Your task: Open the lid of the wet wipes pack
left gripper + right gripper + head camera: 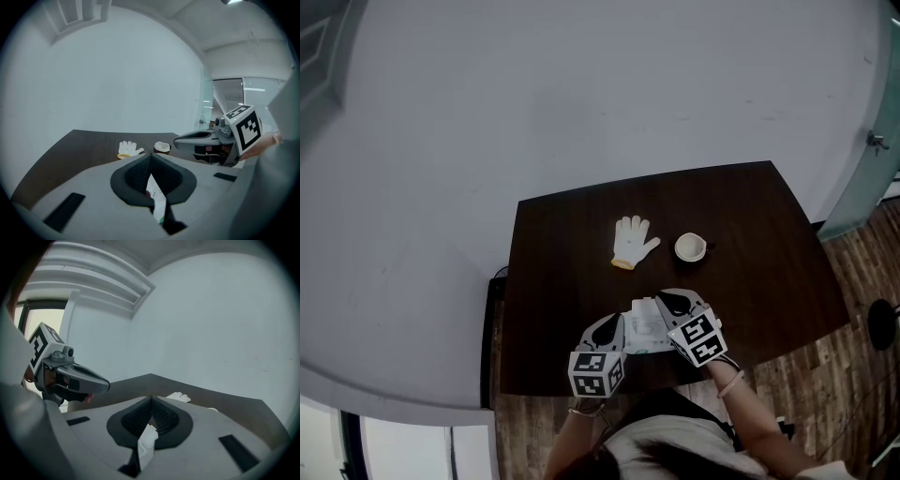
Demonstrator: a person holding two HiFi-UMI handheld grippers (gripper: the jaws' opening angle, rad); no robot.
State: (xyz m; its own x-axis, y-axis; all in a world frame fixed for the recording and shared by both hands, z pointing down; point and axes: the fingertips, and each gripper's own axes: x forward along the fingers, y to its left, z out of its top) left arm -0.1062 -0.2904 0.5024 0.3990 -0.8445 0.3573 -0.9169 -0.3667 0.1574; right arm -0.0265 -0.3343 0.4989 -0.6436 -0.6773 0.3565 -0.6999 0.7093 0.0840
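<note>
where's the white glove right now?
Head view: the white fabric glove lies mid-table on the dark wooden table, just left of the small round cup and beyond the white wet wipes pack.

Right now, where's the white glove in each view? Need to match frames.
Head view: white glove mid-table, left of the cup.
Left gripper view: glove just up-left of the left tongs tip.
Right gripper view: only part of the glove peeks over the right tongs, right of the tip.
Shared landmark: wet wipes pack, nearer than the glove in all three.
</note>
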